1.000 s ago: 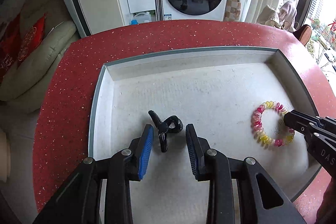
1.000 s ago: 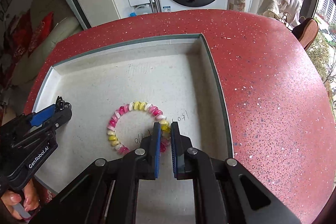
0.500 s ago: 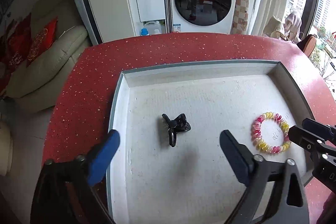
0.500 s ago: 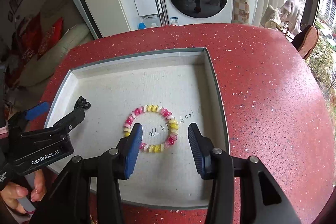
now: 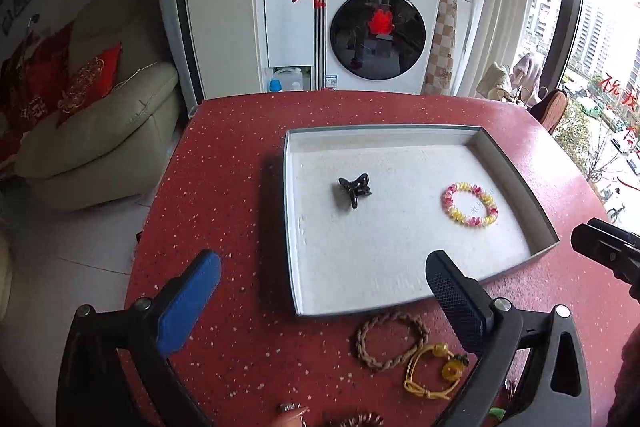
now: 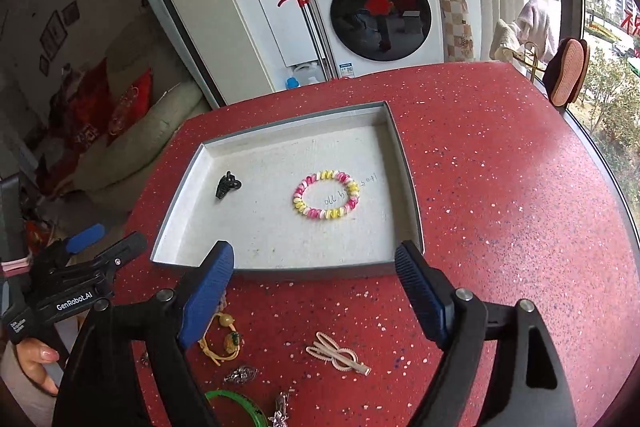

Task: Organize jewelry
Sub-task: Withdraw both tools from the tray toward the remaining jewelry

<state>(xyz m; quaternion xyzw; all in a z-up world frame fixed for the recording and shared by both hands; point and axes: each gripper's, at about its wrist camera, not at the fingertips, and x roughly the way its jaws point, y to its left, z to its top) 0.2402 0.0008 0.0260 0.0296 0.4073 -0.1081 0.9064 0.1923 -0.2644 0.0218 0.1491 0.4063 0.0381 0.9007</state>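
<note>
Red speckled worktop (image 6: 500, 195) carries a shallow grey tray (image 6: 412, 187) holding a black claw hair clip (image 5: 354, 190) and a pink-and-yellow beaded bracelet (image 6: 326, 200). Both the left hand-held gripper (image 5: 320, 291) and right hand-held gripper (image 6: 316, 283) stand wide and empty, the right's jaws having just been opening.

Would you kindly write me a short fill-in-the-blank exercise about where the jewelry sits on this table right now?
1. The tray holds a black hair clip and a pink-and-yellow ____.
2. The braided bracelet lies on the red ____, outside the tray.
3. Both the left gripper and the right gripper stand open and hold ____.
4. The green bangle lies ____ the tray.

Missing words: bracelet; table; nothing; outside
</note>
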